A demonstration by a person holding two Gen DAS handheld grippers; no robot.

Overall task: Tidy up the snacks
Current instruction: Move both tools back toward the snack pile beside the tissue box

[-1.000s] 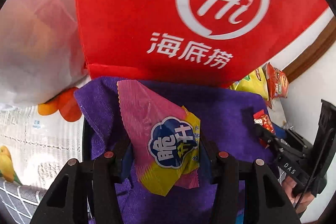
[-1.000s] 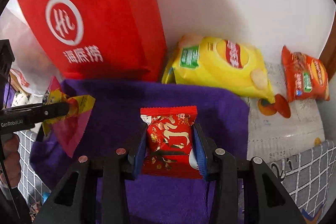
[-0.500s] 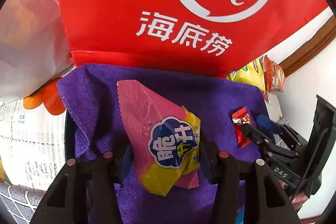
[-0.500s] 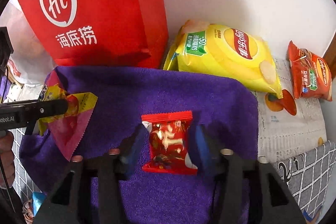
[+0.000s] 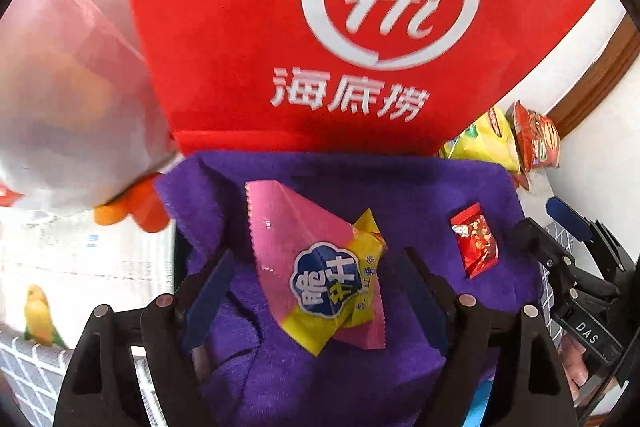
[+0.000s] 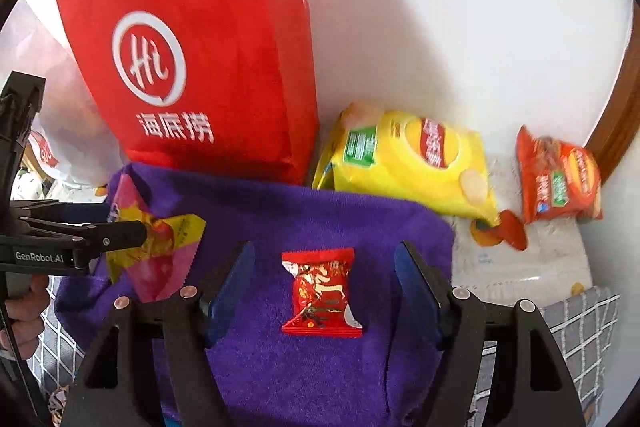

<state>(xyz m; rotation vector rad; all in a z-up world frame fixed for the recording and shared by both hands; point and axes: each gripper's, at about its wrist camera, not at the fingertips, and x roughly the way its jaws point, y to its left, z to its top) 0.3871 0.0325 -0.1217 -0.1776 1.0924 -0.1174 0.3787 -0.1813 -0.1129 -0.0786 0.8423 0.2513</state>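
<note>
A pink and yellow snack packet (image 5: 320, 267) lies on the purple towel (image 5: 360, 183), between the spread fingers of my open left gripper (image 5: 316, 267). A small red snack packet (image 6: 320, 291) lies flat on the same towel (image 6: 280, 203) between the spread fingers of my open right gripper (image 6: 324, 267). Neither packet is gripped. The red packet also shows in the left wrist view (image 5: 476, 239), and the pink packet in the right wrist view (image 6: 156, 247), beside the left gripper's fingers (image 6: 100, 233).
A tall red bag (image 6: 200, 67) with a white logo stands behind the towel against the white wall. A yellow chip bag (image 6: 408, 159) and an orange snack bag (image 6: 560, 179) lie to the right. A white plastic bag (image 5: 60, 107) sits at the left.
Both grippers have opened and let go of their packets. The pink packet and the red packet now lie on the purple towel. Both grippers have drawn back a little.
</note>
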